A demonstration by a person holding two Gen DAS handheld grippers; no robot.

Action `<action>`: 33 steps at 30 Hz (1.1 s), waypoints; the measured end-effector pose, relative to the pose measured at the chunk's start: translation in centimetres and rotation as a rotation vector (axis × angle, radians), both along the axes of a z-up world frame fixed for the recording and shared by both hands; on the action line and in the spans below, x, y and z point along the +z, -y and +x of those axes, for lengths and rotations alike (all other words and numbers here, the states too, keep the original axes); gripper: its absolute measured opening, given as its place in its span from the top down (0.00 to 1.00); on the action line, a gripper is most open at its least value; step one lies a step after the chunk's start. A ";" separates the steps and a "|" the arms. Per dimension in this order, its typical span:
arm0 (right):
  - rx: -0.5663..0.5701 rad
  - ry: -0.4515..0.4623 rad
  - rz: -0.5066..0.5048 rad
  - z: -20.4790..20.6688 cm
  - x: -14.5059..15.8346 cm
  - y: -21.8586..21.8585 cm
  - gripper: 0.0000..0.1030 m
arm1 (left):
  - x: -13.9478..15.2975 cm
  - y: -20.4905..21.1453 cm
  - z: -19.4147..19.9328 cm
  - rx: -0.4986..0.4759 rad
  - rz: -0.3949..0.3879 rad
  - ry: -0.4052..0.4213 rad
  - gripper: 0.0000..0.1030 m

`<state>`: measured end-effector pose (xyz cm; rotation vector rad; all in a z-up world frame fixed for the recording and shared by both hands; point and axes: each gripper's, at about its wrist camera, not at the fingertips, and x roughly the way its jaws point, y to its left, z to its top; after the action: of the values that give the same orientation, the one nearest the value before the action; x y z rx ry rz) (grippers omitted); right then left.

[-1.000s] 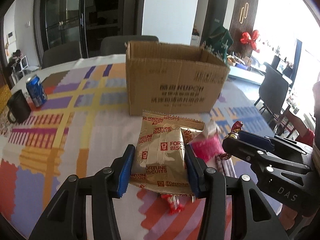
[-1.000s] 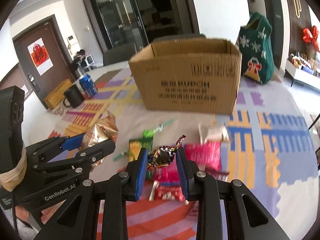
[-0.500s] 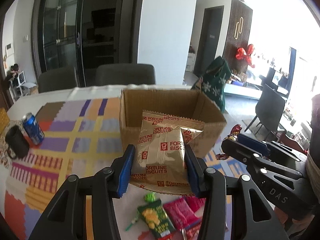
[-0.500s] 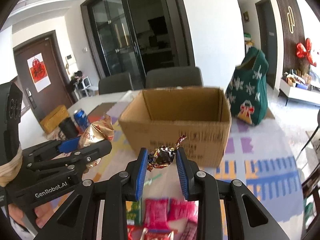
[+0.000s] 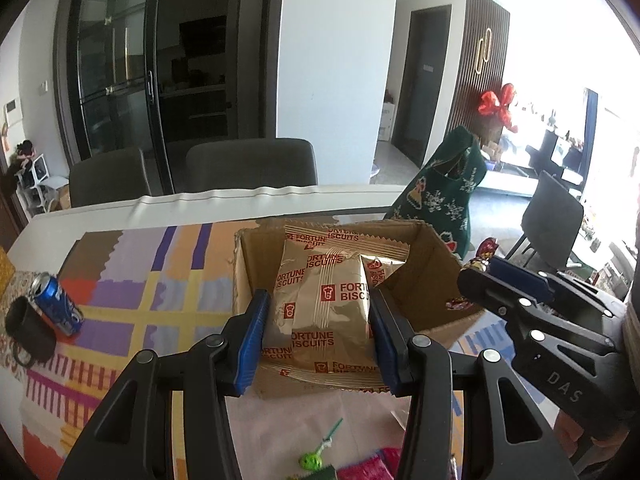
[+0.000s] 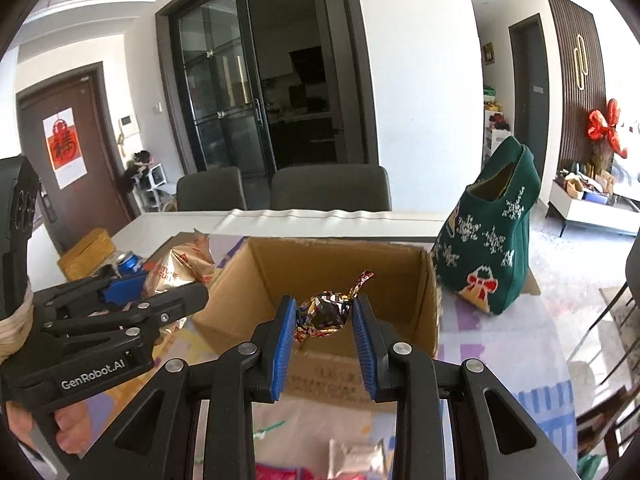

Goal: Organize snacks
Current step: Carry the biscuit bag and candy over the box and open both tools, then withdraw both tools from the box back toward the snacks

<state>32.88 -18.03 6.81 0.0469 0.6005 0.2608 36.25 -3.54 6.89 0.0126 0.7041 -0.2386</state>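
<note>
My left gripper (image 5: 318, 336) had its blue pads pressed against both sides of a gold biscuit packet (image 5: 324, 308), jaws partly apart and filled by the packet's width. The packet stood upright between them, its crimped top edge level with the far rim of the cardboard box (image 5: 432, 280), which sat open just ahead and below.

My right gripper (image 6: 322, 334) was nearly closed, pinching a foil-wrapped candy (image 6: 326, 312) with one twisted end sticking up to the right. In that view the candy hung in front of the box's open top, the brown interior (image 6: 340, 272) behind it.

Each gripper showed in the other's camera: the right one at the right of the left view, candy at its tip beside the box's right wall; the left one at the left of the right view, packet crumpled at its tip.

On the patterned tablecloth (image 5: 132, 312) lay loose snacks at the near edge, a blue can (image 5: 54, 300) and black mug (image 5: 28, 334) off to the left. A green knitted stocking (image 6: 492, 248) stood right of the box.
</note>
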 end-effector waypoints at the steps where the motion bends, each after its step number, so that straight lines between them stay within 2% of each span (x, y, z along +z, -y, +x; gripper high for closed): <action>1: -0.003 -0.003 0.001 0.6 -0.1 0.2 0.71 | -0.2 0.2 0.3 -0.003 0.003 -0.006 0.54; 9: -0.013 -0.037 -0.025 4.4 -1.4 0.9 0.71 | -2.2 1.4 4.1 -0.014 0.015 -0.070 0.53; 11: -0.017 -0.045 -0.030 5.0 -1.7 1.0 0.70 | -2.7 1.5 5.0 -0.014 0.020 -0.082 0.45; 12: -0.017 -0.053 -0.032 5.5 -2.1 1.1 0.70 | -2.9 1.5 5.1 -0.007 0.026 -0.083 0.35; 13: -0.021 -0.055 -0.034 5.8 -2.3 1.2 0.67 | -2.9 1.6 5.1 0.001 0.030 -0.077 0.30; 14: -0.028 -0.058 -0.042 6.0 -2.5 1.3 0.63 | -3.0 1.4 5.2 0.013 0.033 -0.071 0.28; 15: -0.046 -0.065 -0.059 6.3 -2.7 1.3 0.54 | -3.0 1.4 5.1 0.024 0.037 -0.068 0.26; 16: -0.058 -0.067 -0.067 6.4 -2.8 1.4 0.51 | -3.0 1.2 5.0 0.030 0.036 -0.069 0.24; 19: -0.076 -0.063 -0.066 6.0 -3.0 1.8 0.51 | -2.8 0.8 4.5 0.047 0.023 -0.072 0.22; 22: -0.081 -0.064 -0.061 5.4 -2.8 1.8 0.51 | -2.3 0.5 3.7 0.075 0.046 -0.054 0.21; 33: -0.069 0.003 -0.066 0.4 -0.6 1.0 0.36 | -0.1 0.0 -2.4 0.117 0.112 0.026 0.21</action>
<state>33.26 -19.05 6.18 0.0034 0.6031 0.1744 33.88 -3.50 6.81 0.0812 0.6892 -0.0866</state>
